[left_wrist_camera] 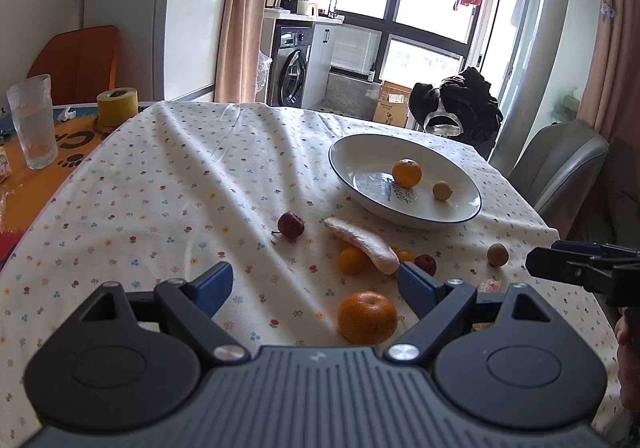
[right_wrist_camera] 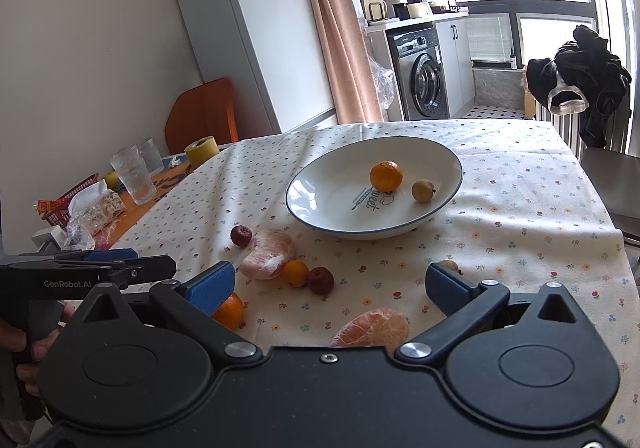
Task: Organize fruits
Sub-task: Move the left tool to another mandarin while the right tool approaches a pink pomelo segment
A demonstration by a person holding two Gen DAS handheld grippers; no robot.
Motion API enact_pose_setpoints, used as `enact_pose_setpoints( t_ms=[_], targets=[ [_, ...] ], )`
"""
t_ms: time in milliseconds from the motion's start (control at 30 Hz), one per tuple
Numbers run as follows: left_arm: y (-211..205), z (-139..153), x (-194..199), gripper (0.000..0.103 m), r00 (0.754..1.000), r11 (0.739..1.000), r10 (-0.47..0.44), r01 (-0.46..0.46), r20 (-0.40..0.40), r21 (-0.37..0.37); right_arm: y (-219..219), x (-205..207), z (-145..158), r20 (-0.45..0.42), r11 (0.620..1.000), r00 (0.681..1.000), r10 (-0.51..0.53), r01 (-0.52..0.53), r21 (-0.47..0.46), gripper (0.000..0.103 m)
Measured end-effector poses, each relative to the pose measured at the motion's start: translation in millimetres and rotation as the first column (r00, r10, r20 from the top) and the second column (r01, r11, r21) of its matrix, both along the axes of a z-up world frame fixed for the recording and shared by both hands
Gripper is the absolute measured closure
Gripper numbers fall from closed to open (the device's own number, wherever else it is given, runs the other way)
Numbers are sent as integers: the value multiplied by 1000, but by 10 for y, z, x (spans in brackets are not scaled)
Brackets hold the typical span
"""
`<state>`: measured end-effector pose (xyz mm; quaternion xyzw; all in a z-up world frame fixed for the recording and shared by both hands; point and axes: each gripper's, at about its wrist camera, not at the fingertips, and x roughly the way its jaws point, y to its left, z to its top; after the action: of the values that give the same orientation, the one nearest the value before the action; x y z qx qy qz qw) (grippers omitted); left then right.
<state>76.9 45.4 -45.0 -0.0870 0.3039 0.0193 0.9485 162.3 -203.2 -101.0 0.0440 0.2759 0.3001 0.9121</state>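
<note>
A white blue-rimmed plate [left_wrist_camera: 348, 156] [right_wrist_camera: 320, 176] holds a mandarin [left_wrist_camera: 407, 173] [right_wrist_camera: 386, 176] and a longan [left_wrist_camera: 441, 190] [right_wrist_camera: 423, 190]. On the floral cloth lie a pomelo segment [left_wrist_camera: 362, 244] [right_wrist_camera: 268, 254], a kumquat [left_wrist_camera: 352, 259] [right_wrist_camera: 296, 273], two red dates [left_wrist_camera: 291, 225] [right_wrist_camera: 321, 280] and a loose longan [left_wrist_camera: 497, 254]. My left gripper [left_wrist_camera: 316, 280] is open just above a large mandarin [left_wrist_camera: 367, 317] [right_wrist_camera: 229, 311]. My right gripper [right_wrist_camera: 328, 284] is open over a peeled orange-pink segment [right_wrist_camera: 372, 328].
Off the cloth at the left stand drinking glasses [left_wrist_camera: 34, 120] [right_wrist_camera: 134, 176], a yellow tape roll [left_wrist_camera: 117, 106] and snack wrappers [right_wrist_camera: 92, 212]. A chair draped with black clothes [left_wrist_camera: 460, 108] and a grey chair [left_wrist_camera: 560, 164] stand at the table's far right edge.
</note>
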Motion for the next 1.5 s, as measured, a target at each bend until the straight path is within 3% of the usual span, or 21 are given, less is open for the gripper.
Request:
enact_pose_setpoints(
  t_ms=[200,567,733,1367,1500],
  targets=[
    [24,-86,-35,18,1000,1000,-2,2,-16,-12,28,-19,-76,-30,1000,1000,2,-3,-24,8],
    [21,-285,0,47,997,998,-39,35,-70,-56,98,18,-301,-118,998,993,-6,-1,-61,30],
    [8,-352,14,51,995,996,-60,55,-78,-71,126,79,-407,-161,997,987,-17,5,-71,42],
    [-238,-402,255,52,986,987,-141,134,-87,-85,104,85,-430,-139,988,989,-52,31,-149,47],
    [-270,-442,295,57,984,986,-147,139,-100,-87,98,64,-431,-141,986,989,-53,30,-162,47]
  ],
)
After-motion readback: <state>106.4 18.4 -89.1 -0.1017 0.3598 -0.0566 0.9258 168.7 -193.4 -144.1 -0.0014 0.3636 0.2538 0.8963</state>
